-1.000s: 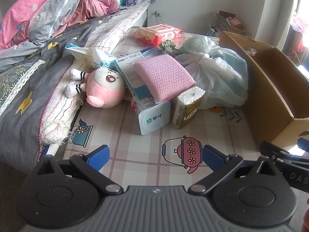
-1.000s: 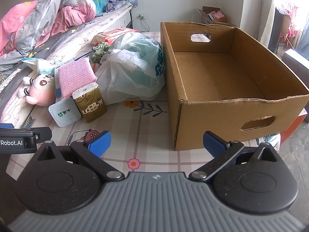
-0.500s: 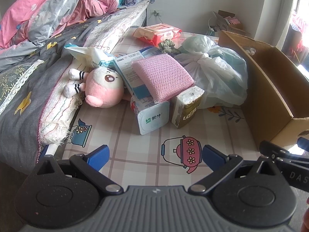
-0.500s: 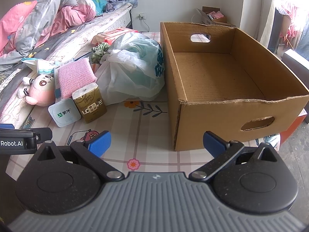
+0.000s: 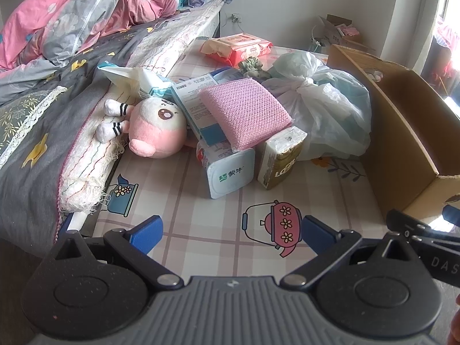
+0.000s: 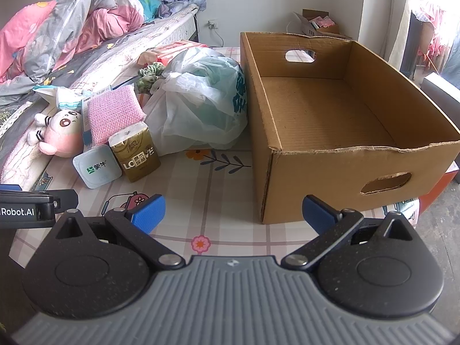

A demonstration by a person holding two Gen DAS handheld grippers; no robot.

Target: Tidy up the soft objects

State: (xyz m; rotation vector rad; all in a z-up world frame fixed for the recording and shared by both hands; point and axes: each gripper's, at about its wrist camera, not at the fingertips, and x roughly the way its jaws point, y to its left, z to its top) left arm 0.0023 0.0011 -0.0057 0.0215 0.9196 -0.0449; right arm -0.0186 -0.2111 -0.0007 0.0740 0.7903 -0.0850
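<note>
At the far left the bed [image 5: 43, 120] runs along the edge of the patterned surface [image 5: 201, 230], its grey cover hanging down beside the pile of things to sort. The plush toy [image 5: 155, 132] lies against that edge, head toward the camera and striped feet pointing back at the bed. Right of it a pink knitted pad [image 5: 244, 115] leans on a blue-and-white carton [image 5: 195, 109], which rests on a white tub [image 5: 230, 172]; a gold tissue pack [image 5: 280, 159] stands just beside the tub. Behind them sits a knotted plastic bag [image 5: 322, 109], and right of that the cardboard box [image 6: 330, 115] stands open with nothing in it.

The left gripper [image 5: 231, 228] hovers low over the surface with its jaws spread wide and nothing between them. The right gripper [image 6: 233, 210] is likewise wide and empty, and faces the near left corner of the box.

The soft things all lie ahead and slightly left of the left jaws, so that hand is the nearer one; for the right hand they are off to the far left. The plush toy's long axis runs roughly away toward the bed, so a grasp across its round head looks simplest. The pink pad lies tilted, its long side running back and left, and would likely need the jaws turned across its narrow edge. From either, the carry goes right, over the bag, to the box.
</note>
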